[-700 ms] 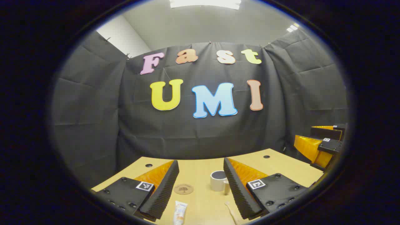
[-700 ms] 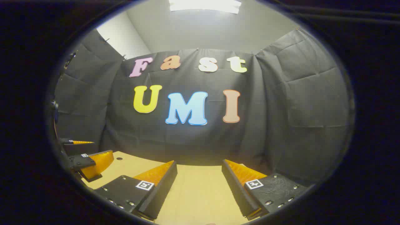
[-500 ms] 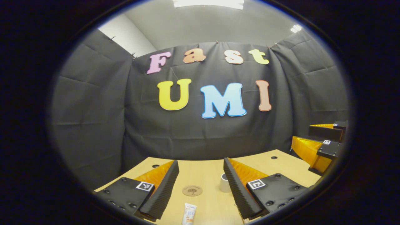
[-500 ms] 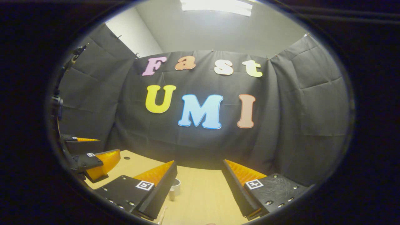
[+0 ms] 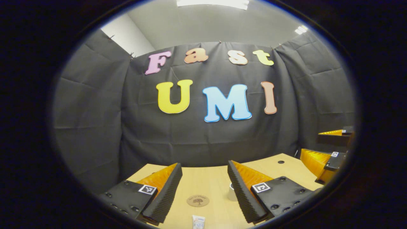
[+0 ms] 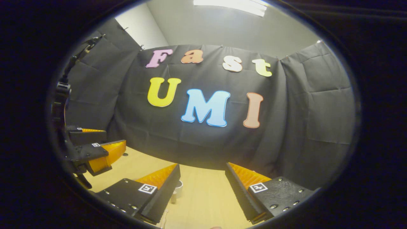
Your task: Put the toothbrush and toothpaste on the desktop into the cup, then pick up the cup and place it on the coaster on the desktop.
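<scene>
Both cameras tilt up slightly vs 0.7 s ago; toothbrush has dropped out of the left gripper view and toothpaste has slid to the bottom edge.

Left gripper view, left to right: left gripper [image 5: 203, 190] above the desk [image 5: 206, 181], fingers wide apart, holding nothing; coaster [image 5: 197, 200] flat on the desk between the fingers; toothpaste [image 5: 198, 221] near the bottom edge, just its top end visible, close below the coaster; cup [image 5: 231, 192] right of the coaster, partly hidden behind the right-hand finger; right gripper [image 5: 329, 149] at far right, above the desk edge.

Right gripper view, left to right: left gripper [image 6: 95, 144] at far left; cup [image 6: 178, 189] peeks out beside the left-hand finger, upright on the desk [image 6: 206, 197]; right gripper [image 6: 202, 190] fingers wide apart, empty.
</scene>
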{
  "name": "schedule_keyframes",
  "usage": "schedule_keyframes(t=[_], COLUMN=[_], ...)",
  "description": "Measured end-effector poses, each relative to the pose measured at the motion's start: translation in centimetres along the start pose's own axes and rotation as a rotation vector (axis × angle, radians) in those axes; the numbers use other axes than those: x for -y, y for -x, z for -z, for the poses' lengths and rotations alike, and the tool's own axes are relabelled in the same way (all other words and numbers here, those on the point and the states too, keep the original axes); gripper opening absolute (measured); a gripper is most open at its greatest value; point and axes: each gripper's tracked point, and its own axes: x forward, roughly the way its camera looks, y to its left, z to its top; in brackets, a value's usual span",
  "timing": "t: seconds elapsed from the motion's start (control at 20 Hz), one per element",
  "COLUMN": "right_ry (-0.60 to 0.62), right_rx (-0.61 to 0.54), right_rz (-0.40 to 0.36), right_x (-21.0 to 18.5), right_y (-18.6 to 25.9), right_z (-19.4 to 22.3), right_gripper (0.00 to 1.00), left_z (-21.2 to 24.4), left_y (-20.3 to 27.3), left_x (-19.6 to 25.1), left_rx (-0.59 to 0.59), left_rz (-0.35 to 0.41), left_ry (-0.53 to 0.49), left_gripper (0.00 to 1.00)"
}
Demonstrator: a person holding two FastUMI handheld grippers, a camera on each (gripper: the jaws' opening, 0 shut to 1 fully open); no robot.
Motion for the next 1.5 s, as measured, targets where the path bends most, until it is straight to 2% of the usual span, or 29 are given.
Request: schedule_keyframes(t=[0.2,0.35,0.5,0.75,1.05,1.25,1.5], right_ry=[-0.019,-0.09,-0.101,-0.075,-0.084,-0.077,-0.086], right_rx=[-0.106,-0.252,-0.473,-0.656,-0.845,-1.02,-1.145], right_rz=[-0.015,-0.073,-0.115,-0.146,-0.168,-0.185,-0.191], right_x=[-1.6,-4.4,-7.4,-9.9,-11.8,-12.2,-13.0], right_y=[-1.0,-1.1,-0.6,0.4,1.4,3.7,4.3], right_z=[2.9,6.5,11.6,15.8,19.2,20.9,23.5], right_gripper=[0.9,0.9,0.9,0.91,0.91,0.93,0.92], left_z=[3.9,8.5,13.5,17.6,23.4,26.9,31.1], left_y=[-0.8,-1.2,-1.3,-1.2,-0.5,0.5,2.2], left_x=[0.0,-0.4,-1.5,-2.7,-3.8,-5.2,-5.8], left_rx=[-0.113,-0.256,-0.418,-0.569,-0.772,-0.928,-1.12], left_rz=[0.04,0.069,0.081,0.096,0.12,0.111,0.133], left_ry=[0.008,0.01,0.034,0.033,0.01,0.011,0.02], left_gripper=[0.92,0.93,0.92,0.93,0.93,0.94,0.95])
